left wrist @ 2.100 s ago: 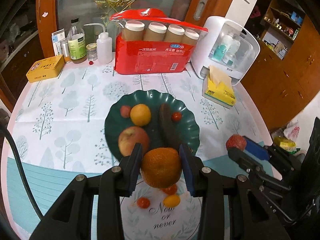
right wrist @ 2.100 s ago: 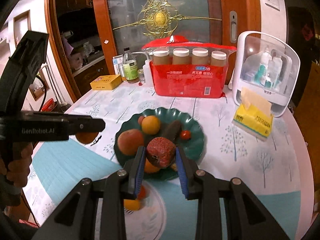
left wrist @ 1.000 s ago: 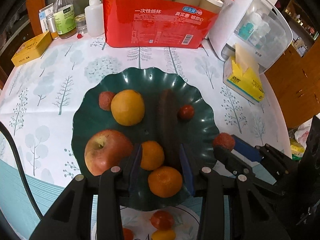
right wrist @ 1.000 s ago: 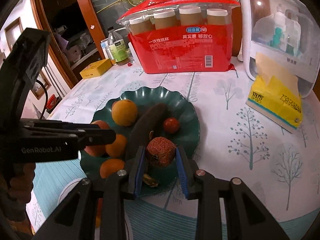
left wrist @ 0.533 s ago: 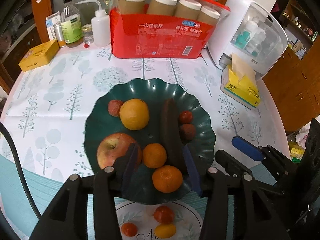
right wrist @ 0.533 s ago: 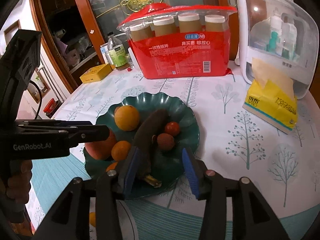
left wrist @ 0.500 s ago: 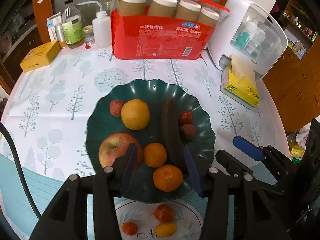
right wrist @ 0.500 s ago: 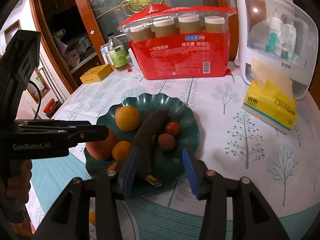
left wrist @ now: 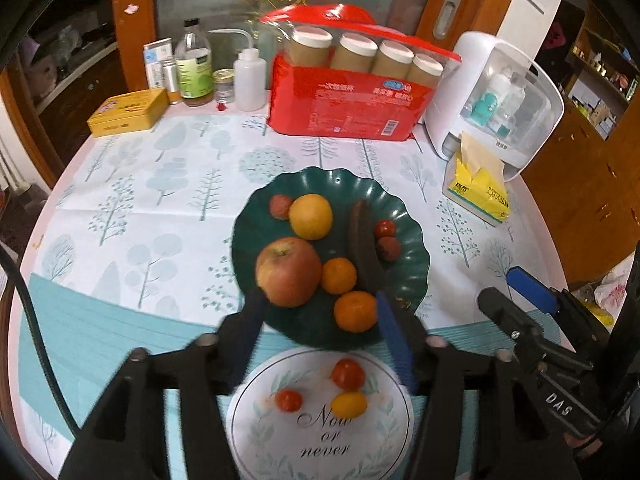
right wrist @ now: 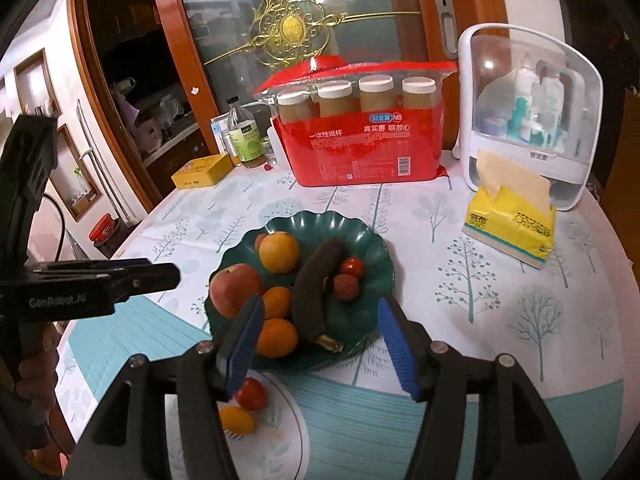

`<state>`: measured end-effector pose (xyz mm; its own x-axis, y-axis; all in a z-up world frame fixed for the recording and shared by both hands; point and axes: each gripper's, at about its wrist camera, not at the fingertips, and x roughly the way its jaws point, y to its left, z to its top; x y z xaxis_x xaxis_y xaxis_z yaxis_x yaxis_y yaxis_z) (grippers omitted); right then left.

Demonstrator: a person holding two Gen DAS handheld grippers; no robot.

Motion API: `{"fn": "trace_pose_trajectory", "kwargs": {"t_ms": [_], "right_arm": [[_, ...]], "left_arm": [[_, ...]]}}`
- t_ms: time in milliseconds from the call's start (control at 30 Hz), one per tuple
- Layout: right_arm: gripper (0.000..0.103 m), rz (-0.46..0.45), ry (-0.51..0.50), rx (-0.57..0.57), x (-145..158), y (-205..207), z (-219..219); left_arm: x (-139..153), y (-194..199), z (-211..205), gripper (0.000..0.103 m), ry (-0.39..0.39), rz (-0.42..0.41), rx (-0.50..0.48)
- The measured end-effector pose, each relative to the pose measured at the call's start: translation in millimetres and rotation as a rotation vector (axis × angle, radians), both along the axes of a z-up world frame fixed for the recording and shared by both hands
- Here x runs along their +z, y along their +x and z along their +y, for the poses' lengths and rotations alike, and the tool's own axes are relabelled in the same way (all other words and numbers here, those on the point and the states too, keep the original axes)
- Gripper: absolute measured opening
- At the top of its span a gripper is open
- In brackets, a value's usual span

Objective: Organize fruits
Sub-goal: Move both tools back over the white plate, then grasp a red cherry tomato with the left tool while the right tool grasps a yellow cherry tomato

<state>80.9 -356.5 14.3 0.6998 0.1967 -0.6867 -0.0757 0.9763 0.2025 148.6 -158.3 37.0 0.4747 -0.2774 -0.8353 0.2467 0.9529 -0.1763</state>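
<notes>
Both tools above the fruit plate, empty.
Left tool (left wrist: pixel 320 332) and right tool (right wrist: pixel 320 340): jaws apart, just been opening, nothing between; green plate (left wrist: pixel 412 248) holds fruit.

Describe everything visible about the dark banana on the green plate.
The banana is overripe, its peel dark brown to almost black, with a paler, dry stem end pointing toward the camera in the right wrist view. It lies flat and lengthwise across the middle of the scalloped green plate. A small orange sits against one side of it; a lychee and a cherry tomato sit close on the other. Neither gripper touches it.
</notes>
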Motion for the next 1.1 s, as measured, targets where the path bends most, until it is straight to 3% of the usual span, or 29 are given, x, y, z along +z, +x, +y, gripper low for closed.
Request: {"fn": "trace_pose_trajectory", "kwargs": {"t_ms": [333, 567, 900, 1100], "right_arm": [[0.061, 0.024, 0.034, -0.019, 8.8, -26.2, 10.4], [0.061, 0.111, 0.127, -0.015, -2.1, -38.1, 20.4], [0.061, 0.248, 0.239, -0.048, -27.7, -44.7, 33.3], [0.061, 0.329, 0.307, -0.111, -44.6, -43.2, 39.2]], "left_arm": [[11.3, -41.3, 41.7, 0.063, -0.003, -0.036, 0.060], [-1.3, -61.1, 64.3, 0.063, 0.012, -0.014, 0.073], [-23.7, -77.2, 77.1, 0.063, 0.045, -0.016, 0.005], [-34.9, -76.4, 75.7, 0.063, 0.052, -0.033, -0.096]]}}
